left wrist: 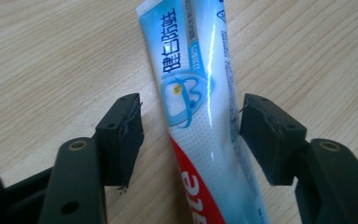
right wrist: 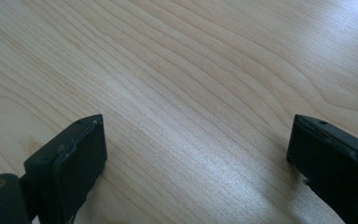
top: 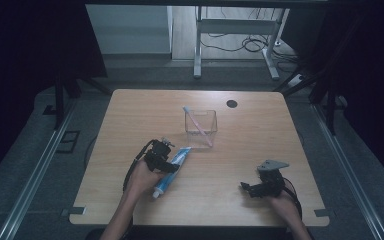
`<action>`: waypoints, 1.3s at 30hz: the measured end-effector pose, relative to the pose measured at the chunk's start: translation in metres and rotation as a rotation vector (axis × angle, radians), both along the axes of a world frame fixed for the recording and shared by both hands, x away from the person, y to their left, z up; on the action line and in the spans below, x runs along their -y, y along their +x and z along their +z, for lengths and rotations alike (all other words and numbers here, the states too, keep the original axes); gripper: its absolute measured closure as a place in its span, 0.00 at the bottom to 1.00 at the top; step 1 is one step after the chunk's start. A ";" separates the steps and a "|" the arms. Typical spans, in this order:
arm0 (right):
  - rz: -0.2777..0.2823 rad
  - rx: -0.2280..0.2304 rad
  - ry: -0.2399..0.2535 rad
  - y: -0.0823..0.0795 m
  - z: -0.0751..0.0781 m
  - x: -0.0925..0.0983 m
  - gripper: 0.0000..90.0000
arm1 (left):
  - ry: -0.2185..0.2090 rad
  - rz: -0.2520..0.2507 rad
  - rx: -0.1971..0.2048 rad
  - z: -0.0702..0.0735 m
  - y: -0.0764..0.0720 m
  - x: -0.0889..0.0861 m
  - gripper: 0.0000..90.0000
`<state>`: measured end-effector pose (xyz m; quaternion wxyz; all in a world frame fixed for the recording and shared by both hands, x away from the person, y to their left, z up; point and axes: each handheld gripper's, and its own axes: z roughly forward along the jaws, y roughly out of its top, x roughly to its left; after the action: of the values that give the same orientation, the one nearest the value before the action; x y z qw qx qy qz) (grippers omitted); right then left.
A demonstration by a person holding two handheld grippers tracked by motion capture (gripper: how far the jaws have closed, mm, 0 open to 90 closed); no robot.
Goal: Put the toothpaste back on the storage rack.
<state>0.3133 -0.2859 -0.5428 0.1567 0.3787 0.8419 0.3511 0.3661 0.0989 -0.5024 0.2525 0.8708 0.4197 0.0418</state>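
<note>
My left tongs [left wrist: 189, 135] straddle a toothpaste tube [left wrist: 200, 107] lying flat on the wooden table [left wrist: 51, 56]. One black jaw stands on each side of the tube; the right pad [left wrist: 261, 135] sits at the tube's edge, whether pressing I cannot tell, while the left pad [left wrist: 123, 135] stands clear with bare wood showing in the gap, so nothing is gripped. My right tongs [right wrist: 196, 158] rest wide apart over bare tabletop, with nothing between the jaws.

The tube is glossy, light blue and white, with a drawing of a tooth at its middle, a line of printed characters running along its length beyond the jaws, and a red band with white letters on the part nearest me. In the high view the tube [top: 172, 170] lies slanted under my left tongs [top: 166, 156], its white cap end toward my side of the table and its flat end pointing away, toward a clear square container [top: 201, 127]. That container stands just beyond the tube's far end, apart from it, with a pink toothbrush [top: 196, 125] leaning across it. My right tongs [top: 252, 189] sit well apart from all of this, near the table's front right corner.

Count: two tongs, one tube, one container, one toothbrush, and one dark round hole [top: 231, 104] in the tabletop beyond the container.
</note>
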 end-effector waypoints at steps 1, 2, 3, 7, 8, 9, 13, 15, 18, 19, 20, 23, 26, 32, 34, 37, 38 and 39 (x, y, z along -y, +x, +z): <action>0.000 0.000 0.000 0.000 0.000 0.000 0.05 | 0.001 0.000 -0.007 -0.001 0.000 0.001 0.46; 0.000 0.000 0.000 0.000 0.000 0.000 0.05 | 0.001 -0.001 -0.015 -0.001 0.001 0.002 0.46; 0.000 0.000 0.000 0.000 0.000 0.000 0.05 | -0.001 -0.003 -0.020 -0.002 0.001 0.003 0.47; 0.000 -0.001 0.000 0.000 0.000 0.000 0.05 | 0.021 0.000 -0.023 -0.006 0.002 0.008 0.49; 0.000 -0.001 0.000 0.000 0.000 0.000 0.05 | 0.023 0.002 -0.023 -0.006 0.002 0.009 0.49; 0.000 0.000 0.000 0.000 0.000 0.000 0.05 | 0.025 0.003 -0.023 -0.006 0.002 0.009 0.50; 0.000 0.000 0.001 0.000 0.000 0.000 0.05 | 0.011 -0.009 -0.052 -0.009 0.002 0.010 0.57; 0.000 0.001 0.001 0.000 0.000 0.000 0.05 | 0.016 -0.010 -0.051 -0.009 0.001 0.012 0.60; 0.000 0.001 0.001 0.000 0.000 0.000 0.05 | 0.022 -0.014 -0.052 -0.008 0.001 0.013 0.66; 0.000 0.001 0.001 0.000 0.000 0.000 0.05 | 0.012 -0.019 -0.064 -0.008 0.001 0.013 0.69; 0.000 0.001 0.001 0.000 0.000 0.000 0.05 | 0.014 -0.021 -0.067 -0.009 0.001 0.014 0.72; 0.000 0.001 0.001 0.000 0.000 0.000 0.05 | 0.024 -0.025 -0.063 -0.008 -0.001 0.016 0.75; 0.000 0.001 0.001 0.000 0.000 0.000 0.05 | 0.035 -0.032 -0.054 -0.006 -0.002 0.018 0.77; 0.000 0.000 0.001 0.000 0.000 0.000 0.05 | 0.039 -0.041 -0.038 -0.004 -0.004 0.019 0.79; 0.000 0.000 0.001 0.000 0.000 0.000 0.05 | 0.044 -0.044 -0.032 -0.004 -0.004 0.019 0.79; 0.000 0.001 0.001 0.000 0.000 0.000 0.05 | 0.042 -0.047 -0.019 -0.002 -0.005 0.018 0.79; 0.000 0.001 0.001 0.000 0.000 0.000 0.05 | 0.037 -0.044 -0.017 -0.001 -0.005 0.017 0.79; 0.000 0.001 0.001 0.000 0.000 0.000 0.05 | 0.031 -0.044 -0.015 0.000 -0.005 0.017 0.80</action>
<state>0.3133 -0.2859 -0.5428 0.1568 0.3786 0.8417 0.3516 0.3613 0.0820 -0.5025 0.2367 0.8839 0.4018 0.0362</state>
